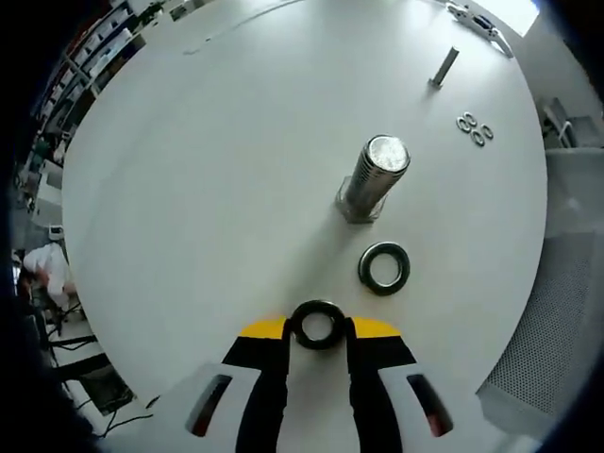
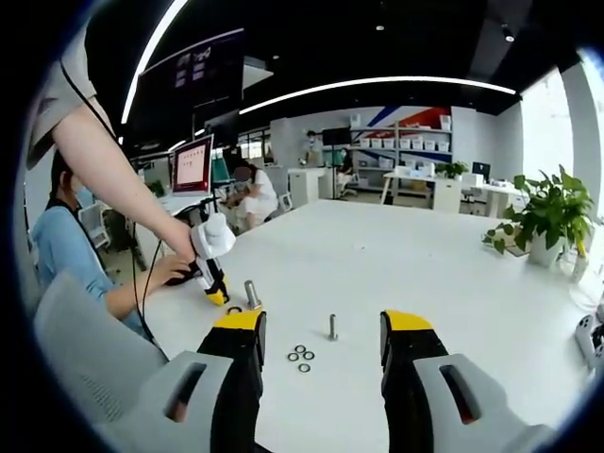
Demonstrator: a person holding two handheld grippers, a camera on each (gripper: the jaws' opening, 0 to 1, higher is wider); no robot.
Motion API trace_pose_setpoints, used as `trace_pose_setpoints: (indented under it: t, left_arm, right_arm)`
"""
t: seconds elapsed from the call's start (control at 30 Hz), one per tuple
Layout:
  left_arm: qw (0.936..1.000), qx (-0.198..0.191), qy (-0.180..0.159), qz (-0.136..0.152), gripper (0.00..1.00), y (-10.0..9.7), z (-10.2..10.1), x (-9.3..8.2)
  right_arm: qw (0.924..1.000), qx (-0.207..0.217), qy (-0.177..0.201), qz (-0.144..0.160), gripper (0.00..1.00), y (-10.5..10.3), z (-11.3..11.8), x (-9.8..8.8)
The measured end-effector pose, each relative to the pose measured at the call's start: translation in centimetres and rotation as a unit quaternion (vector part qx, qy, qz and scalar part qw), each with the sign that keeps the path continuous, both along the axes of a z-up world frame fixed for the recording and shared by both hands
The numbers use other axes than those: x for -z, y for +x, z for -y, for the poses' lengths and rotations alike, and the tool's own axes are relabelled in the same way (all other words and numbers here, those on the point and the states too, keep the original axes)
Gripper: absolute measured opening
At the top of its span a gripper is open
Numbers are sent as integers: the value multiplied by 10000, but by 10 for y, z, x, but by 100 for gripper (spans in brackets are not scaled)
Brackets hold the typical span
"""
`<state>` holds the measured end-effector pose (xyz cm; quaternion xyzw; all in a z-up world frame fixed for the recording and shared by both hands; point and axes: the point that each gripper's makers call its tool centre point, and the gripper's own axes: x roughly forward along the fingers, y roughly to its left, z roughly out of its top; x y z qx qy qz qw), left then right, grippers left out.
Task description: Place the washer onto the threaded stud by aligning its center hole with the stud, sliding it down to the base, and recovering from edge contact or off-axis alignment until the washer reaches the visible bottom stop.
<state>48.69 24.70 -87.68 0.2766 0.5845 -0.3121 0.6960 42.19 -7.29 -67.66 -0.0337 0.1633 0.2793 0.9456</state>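
In the left gripper view, a dark ring washer (image 1: 317, 324) sits between the yellow tips of my left gripper (image 1: 317, 328), which is shut on it just above the white table. The threaded stud (image 1: 375, 179) stands upright on its hex base, farther out and slightly right. A second dark washer (image 1: 384, 267) lies flat on the table between stud and gripper. In the right gripper view, my right gripper (image 2: 324, 326) is open and holds nothing. The same view has the stud (image 2: 252, 293) at left, with the hand-held left gripper (image 2: 219, 296) just beside it.
A small bolt (image 1: 444, 66) (image 2: 332, 327) stands past the stud, with several small washers (image 1: 475, 128) (image 2: 300, 357) beside it. A seated person (image 2: 66, 250) is at the table's left edge. A potted plant (image 2: 547, 222) stands at the far right. The white table (image 2: 425, 274) is wide.
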Motion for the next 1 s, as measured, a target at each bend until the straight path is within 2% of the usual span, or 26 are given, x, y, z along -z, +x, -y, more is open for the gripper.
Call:
trace_pose_setpoints:
  t: [0.2, 0.43, 0.47, 0.5, 0.63, 0.77, 0.87, 1.0]
  left_arm:
    - [9998, -136, -133, 102, 21, 1, -2, 0]
    - [9994, -99, -193, 261, 20, 1, -2, -2]
    - [9988, -285, -318, 246, 20, 0, 1, -2]
    - [9988, -285, -315, 245, 20, 0, 0, -3]
    - [9994, 27, -189, 290, 20, -4, 3, -4]
    - [9992, -52, -224, 325, 20, -2, 3, -7]
    - [9991, 72, -194, 380, 20, 0, 5, -11]
    - [9988, 53, -241, 426, 20, 5, 7, -15]
  right_arm:
    - [10000, -29, 18, 9, 51, -1, -2, -1]
    - [10000, -32, 14, -2, 51, 0, -2, 0]
    - [10000, -31, 10, -1, 51, 0, -2, 0]
    - [10000, -33, 1, 7, 51, 0, -2, -1]
    - [10000, -24, 11, 3, 51, 0, -1, -1]
    - [10000, -17, 30, 4, 51, 0, -1, -1]
    - [10000, -29, 36, 3, 51, 0, -1, -1]
    - [10000, -47, 41, -10, 51, 0, -2, -1]
